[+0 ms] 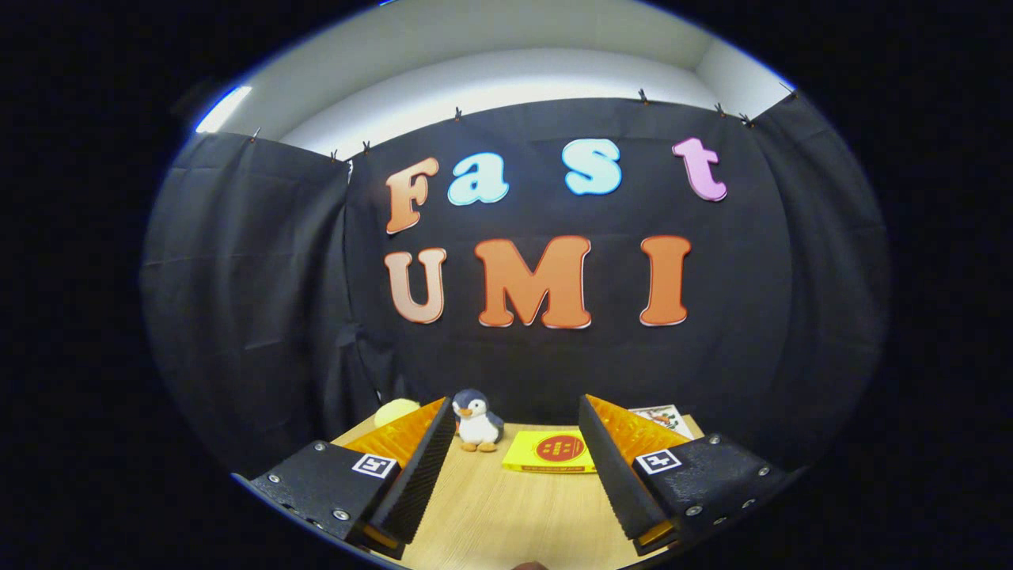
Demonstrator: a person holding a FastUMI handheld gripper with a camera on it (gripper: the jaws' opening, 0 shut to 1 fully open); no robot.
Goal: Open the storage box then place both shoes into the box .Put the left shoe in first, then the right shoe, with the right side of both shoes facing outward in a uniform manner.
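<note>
I have the gripper point(516, 443) held level above the bench point(506, 514), fingers spread wide with nothing between them. From here I see no storage box and no shoes, so I judge the task to be at its very start: the box is not yet opened, the left shoe not yet placed, the right shoe not yet placed. Where those things sit I cannot tell from this view.

What I do have ahead of the fingers: a small penguin plush point(478, 421) standing just beyond the left fingertip, and a flat yellow packet point(552, 452) lying between the two fingertips and a little further out. A pale yellow rounded thing point(396, 411) peeks out behind the left finger, and a printed card point(658, 416) lies behind the right finger, near the bench's far corner.

The bench's far edge runs close behind the penguin plush and the yellow packet, right against the black cloth wall, so forward room is short. The bare wood between the fingers and toward me is open for moving.
</note>
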